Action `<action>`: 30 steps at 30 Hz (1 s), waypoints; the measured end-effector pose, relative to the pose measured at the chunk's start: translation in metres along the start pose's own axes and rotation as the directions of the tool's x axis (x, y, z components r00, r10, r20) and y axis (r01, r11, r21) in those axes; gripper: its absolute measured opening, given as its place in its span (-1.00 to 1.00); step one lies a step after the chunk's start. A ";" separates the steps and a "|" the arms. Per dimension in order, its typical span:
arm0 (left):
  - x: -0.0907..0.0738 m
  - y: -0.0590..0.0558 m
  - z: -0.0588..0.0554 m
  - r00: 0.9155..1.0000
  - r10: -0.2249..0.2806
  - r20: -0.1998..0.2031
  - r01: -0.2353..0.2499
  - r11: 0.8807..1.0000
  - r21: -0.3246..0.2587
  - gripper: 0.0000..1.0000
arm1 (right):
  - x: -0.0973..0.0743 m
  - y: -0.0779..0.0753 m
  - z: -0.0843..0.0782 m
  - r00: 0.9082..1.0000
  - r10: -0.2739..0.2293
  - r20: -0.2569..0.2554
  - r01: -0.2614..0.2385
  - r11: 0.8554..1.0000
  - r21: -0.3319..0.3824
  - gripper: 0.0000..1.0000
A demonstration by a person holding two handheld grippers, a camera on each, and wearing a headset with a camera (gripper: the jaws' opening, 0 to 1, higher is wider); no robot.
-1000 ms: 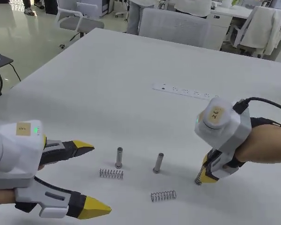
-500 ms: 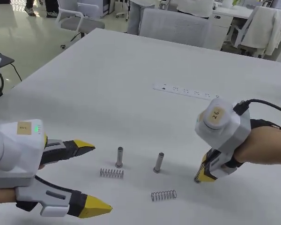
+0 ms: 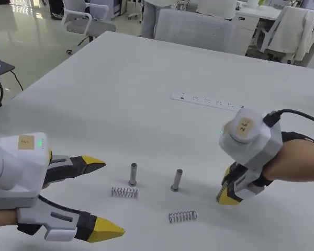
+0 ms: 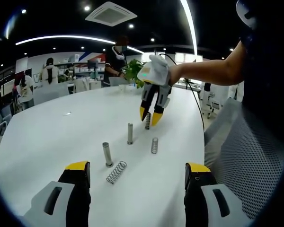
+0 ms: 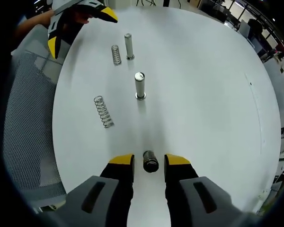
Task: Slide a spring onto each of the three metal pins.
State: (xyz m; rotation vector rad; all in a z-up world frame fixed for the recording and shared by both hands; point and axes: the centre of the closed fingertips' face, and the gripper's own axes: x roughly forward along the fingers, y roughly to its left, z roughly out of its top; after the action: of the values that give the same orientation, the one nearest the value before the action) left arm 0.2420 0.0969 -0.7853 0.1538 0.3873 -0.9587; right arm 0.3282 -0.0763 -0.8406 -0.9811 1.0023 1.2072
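Note:
Two bare metal pins stand upright on the white table, one on the left (image 3: 133,174) and one in the middle (image 3: 177,180). A loose spring (image 3: 124,192) lies beside the left pin, and another spring (image 3: 182,216) lies in front of the middle pin. My right gripper (image 3: 227,196) points down at the table. Between its open jaws stands a third pin with a spring on it (image 5: 150,161), with a gap on each side. My left gripper (image 3: 103,196) hovers wide open at the lower left, facing the pins, with nothing held.
A white power strip (image 3: 206,102) lies on the table (image 3: 120,94) beyond the pins. Office chairs (image 3: 86,21) and desks stand past the far edge. A mesh chair (image 4: 246,156) is near the table's front edge. Several people stand in the background.
My right gripper has shifted slightly up and to the right over the spring-covered pin. The left gripper, the bare pins and the loose springs have not moved.

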 end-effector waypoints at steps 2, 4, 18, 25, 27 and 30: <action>0.000 0.000 0.000 1.000 -0.001 0.001 0.001 1.000 0.000 0.56 | -0.002 0.002 0.003 1.000 0.008 0.015 -0.008 1.000 0.001 -0.50; 0.000 0.000 0.000 1.000 -0.002 0.001 0.002 1.000 0.001 0.56 | -0.003 0.003 0.006 1.000 0.010 0.027 -0.010 1.000 -0.004 -0.49; -0.001 -0.002 0.000 1.000 -0.006 0.000 0.006 1.000 0.002 0.55 | -0.006 0.024 0.032 0.996 0.059 0.069 -0.052 0.994 -0.098 -0.45; -0.001 -0.001 0.000 1.000 -0.005 0.002 0.005 1.000 0.003 0.54 | -0.004 0.040 0.043 0.992 0.102 0.077 -0.090 0.986 -0.142 -0.47; -0.001 -0.002 0.000 1.000 -0.006 0.002 0.006 1.000 0.004 0.54 | -0.002 0.045 0.046 0.991 0.111 0.078 -0.098 0.983 -0.157 -0.48; -0.001 -0.002 0.000 1.000 -0.006 0.003 0.006 1.000 0.003 0.53 | 0.001 0.052 0.048 0.990 0.125 0.068 -0.111 0.978 -0.177 -0.50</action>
State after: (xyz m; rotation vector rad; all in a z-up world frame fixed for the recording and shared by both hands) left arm 0.2396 0.0968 -0.7845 0.1535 0.3837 -0.9657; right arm 0.2806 -0.0248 -0.8314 -1.0114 0.9149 1.4405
